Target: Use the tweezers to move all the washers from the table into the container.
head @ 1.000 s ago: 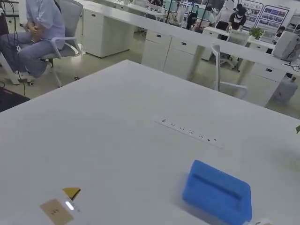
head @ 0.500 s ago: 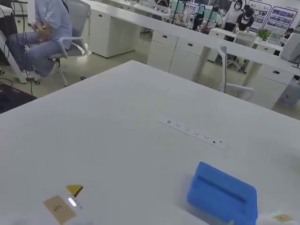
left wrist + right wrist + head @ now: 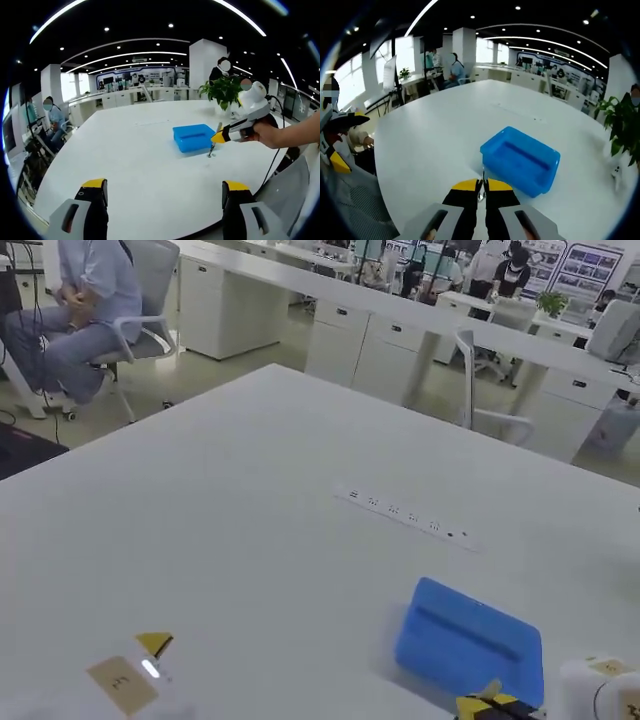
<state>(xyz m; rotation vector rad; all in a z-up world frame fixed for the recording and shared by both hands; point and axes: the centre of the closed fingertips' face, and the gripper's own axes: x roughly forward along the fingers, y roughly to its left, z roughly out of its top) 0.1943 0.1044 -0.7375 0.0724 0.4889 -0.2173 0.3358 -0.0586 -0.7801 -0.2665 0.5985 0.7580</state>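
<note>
So here's where we're at: our right hand-held gripper point(image 3: 481, 187) has its jaws pressed together on the tweezers point(image 3: 482, 176), which poke out thin and straight from between the yellow-and-black tips. The blue container point(image 3: 520, 157) sits on the white bench point(image 3: 430, 135) just ahead of those tips and a bit to the right in the right gripper view, open side up, and as far as we can see there's nothing in it. From the left gripper view the tweezers point down at the bench just beside the container's near corner, and there's a tiny speck point(image 3: 214, 155) on the bench right by the tip. Could be a washer, but it's too small for us to tell. A hand point(image 3: 267, 135) holds that hand-held gripper up off the bench. Our left hand-held gripper point(image 3: 162, 192) is well apart from all that, jaws spread wide with nothing between them, aimed across the bench toward the container. In the head view the container lies near the lower right, with a power strip point(image 3: 405, 517) set into the bench beyond it. There's a potted plant point(image 3: 222, 92) at the far edge behind the container.
</note>
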